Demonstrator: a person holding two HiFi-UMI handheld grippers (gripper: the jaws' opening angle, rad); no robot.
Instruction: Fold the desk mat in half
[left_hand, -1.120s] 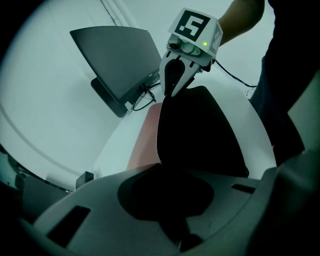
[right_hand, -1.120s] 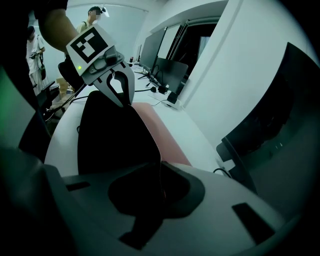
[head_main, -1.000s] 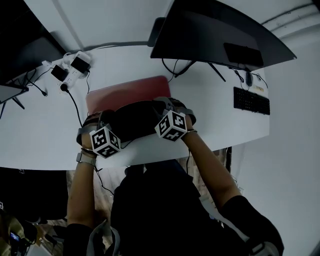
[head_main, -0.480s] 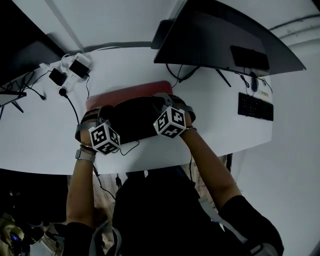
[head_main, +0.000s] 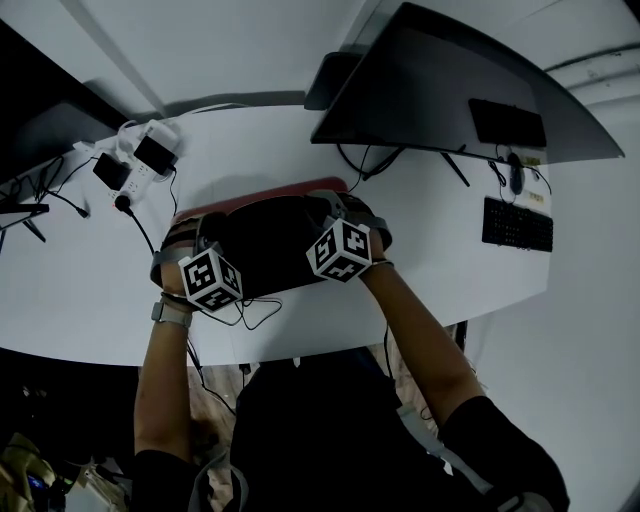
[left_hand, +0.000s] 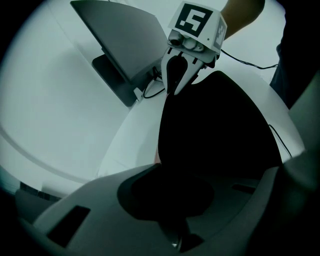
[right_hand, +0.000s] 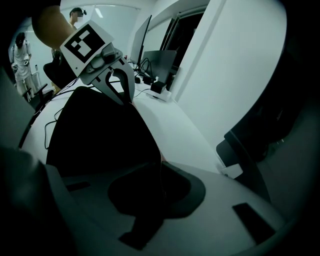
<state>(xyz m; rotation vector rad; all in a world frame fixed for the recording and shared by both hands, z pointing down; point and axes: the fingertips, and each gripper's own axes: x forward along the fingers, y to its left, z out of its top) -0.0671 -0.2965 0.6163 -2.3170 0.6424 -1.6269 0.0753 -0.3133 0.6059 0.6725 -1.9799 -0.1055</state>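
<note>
The desk mat, red on top (head_main: 262, 190) and black underneath (head_main: 270, 248), lies on the white desk (head_main: 80, 280) with its near half folded over. Only a thin red strip shows along the far edge. My left gripper (head_main: 207, 232) is shut on the folded flap's left corner, and my right gripper (head_main: 335, 210) is shut on its right corner. In the left gripper view the black flap (left_hand: 215, 130) runs from my own jaws to the right gripper (left_hand: 175, 87). From the right gripper view the flap (right_hand: 100, 130) stretches to the left gripper (right_hand: 127, 97).
A large monitor (head_main: 450, 90) stands at the back right, with its base just behind the mat. A power strip with plugs (head_main: 140, 150) lies at the back left, a dark keypad (head_main: 515, 225) at the far right. A thin cable (head_main: 250, 310) loops near the desk's front edge.
Both grippers have carried the black flap further toward the mat's far edge and slightly down. The red strip left showing has become narrower.
</note>
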